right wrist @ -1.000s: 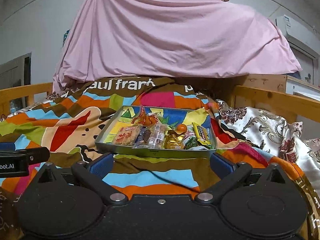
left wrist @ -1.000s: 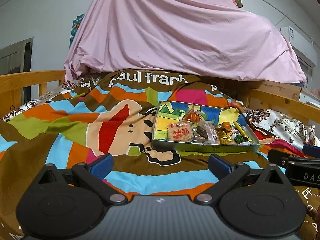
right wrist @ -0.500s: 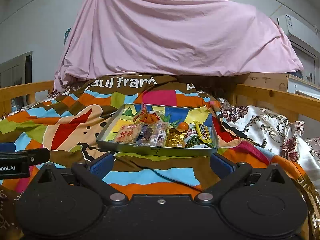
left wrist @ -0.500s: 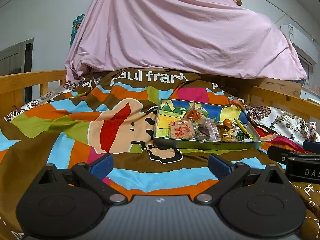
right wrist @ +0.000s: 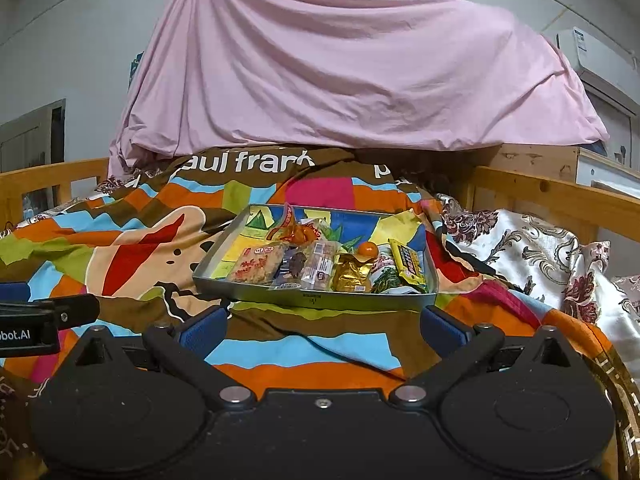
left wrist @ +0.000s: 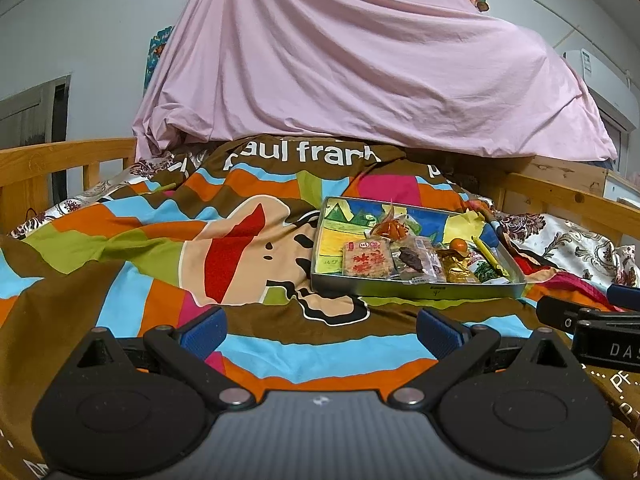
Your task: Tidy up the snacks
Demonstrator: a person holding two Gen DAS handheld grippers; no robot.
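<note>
A shallow metal tray [left wrist: 416, 291] [right wrist: 312, 299] with a colourful lining rests on the striped bedspread and holds several wrapped snacks in a row. Among them are a red-printed cracker pack [left wrist: 367, 258] [right wrist: 256, 268], a gold foil packet [left wrist: 458, 270] [right wrist: 352, 276], a small orange ball [right wrist: 367, 249] and a yellow bar [right wrist: 408, 265]. My left gripper [left wrist: 320, 332] hangs open above the blanket, short and left of the tray. Straight in front of the tray's near wall, my right gripper [right wrist: 323, 326] is open too. Neither holds anything.
The bedspread [left wrist: 160, 240] is rumpled, with wooden bed rails at the left [left wrist: 60, 160] and right [right wrist: 560, 196]. A pink sheet [right wrist: 340, 68] drapes a tall heap behind the tray. A floral satin cloth [right wrist: 532, 248] lies to the right.
Both grippers have lifted and tilted slightly, so the tray sits lower in both views. Jaws stay open; nothing was picked up.
</note>
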